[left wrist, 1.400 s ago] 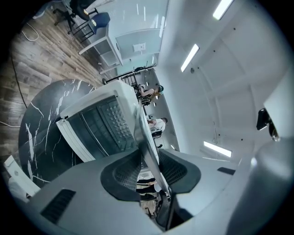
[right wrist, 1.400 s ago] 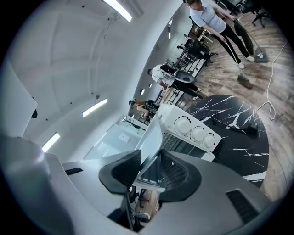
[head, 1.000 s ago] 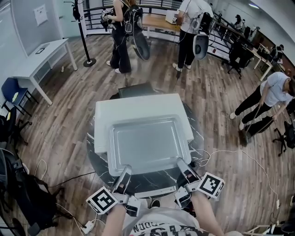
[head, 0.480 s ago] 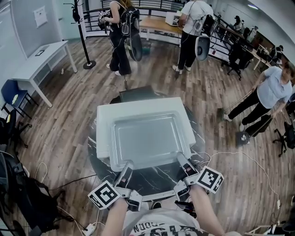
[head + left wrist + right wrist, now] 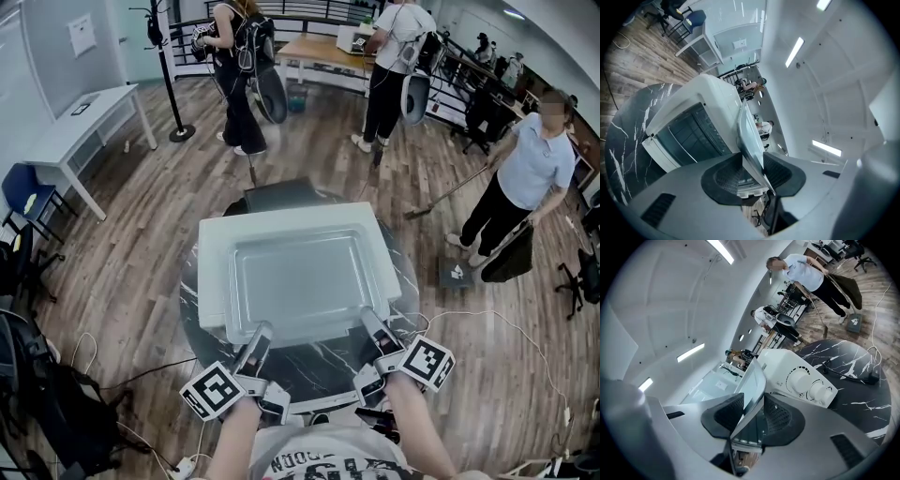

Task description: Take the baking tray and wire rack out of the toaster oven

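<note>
The baking tray (image 5: 295, 281) is silver-grey, the toaster oven (image 5: 214, 246) white, the table (image 5: 323, 361) black with white marble veins

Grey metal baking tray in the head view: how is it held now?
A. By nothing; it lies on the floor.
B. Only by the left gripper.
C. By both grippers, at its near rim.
C: the left gripper and the right gripper each clamp the near rim of the grey metal baking tray, over the white toaster oven.
</note>
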Tool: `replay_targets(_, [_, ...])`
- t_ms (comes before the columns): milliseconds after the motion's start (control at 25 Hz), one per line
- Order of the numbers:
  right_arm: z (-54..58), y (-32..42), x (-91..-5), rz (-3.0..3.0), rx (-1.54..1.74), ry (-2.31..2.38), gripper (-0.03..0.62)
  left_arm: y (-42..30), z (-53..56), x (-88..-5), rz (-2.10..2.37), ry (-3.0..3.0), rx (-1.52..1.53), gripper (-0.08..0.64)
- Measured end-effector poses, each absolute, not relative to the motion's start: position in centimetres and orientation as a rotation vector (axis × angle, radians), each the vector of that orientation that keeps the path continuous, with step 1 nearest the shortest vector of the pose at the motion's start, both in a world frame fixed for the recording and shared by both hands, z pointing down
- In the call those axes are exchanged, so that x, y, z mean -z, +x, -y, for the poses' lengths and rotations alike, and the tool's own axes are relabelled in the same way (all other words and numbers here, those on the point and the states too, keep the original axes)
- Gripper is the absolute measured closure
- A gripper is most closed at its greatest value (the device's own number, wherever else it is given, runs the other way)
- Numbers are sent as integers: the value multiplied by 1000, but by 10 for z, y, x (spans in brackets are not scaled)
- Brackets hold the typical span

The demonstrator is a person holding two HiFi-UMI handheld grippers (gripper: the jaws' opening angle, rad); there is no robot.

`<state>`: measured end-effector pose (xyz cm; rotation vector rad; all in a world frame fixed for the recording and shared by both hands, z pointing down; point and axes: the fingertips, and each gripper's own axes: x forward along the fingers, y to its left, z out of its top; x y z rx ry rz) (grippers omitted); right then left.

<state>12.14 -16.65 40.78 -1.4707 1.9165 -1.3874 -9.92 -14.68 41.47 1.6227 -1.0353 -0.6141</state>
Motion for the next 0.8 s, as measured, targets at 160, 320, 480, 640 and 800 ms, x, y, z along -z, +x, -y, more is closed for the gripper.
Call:
replay_targets(160, [170,120,-407,-1952,1354,-1441,471,-99,147,-418,1030,1629,615,419])
replay_targets(320, [179,119,-405,-1959,1350,-1440,471,-99,150,-417,1019,1628,619,413])
replay_targets(480, [182,118,-403,-1955,1344,-1436,469,-100,150,-415,1015,1632,619,411])
replay_targets(640, [181,117,-404,-1943,1340,-1430,469,-101,150,-415,1017,1631,618,410])
replay_targets(800, [185,116,-401,-1980,1310,-1456,469,-102,153,-414,1025,1626,614,410])
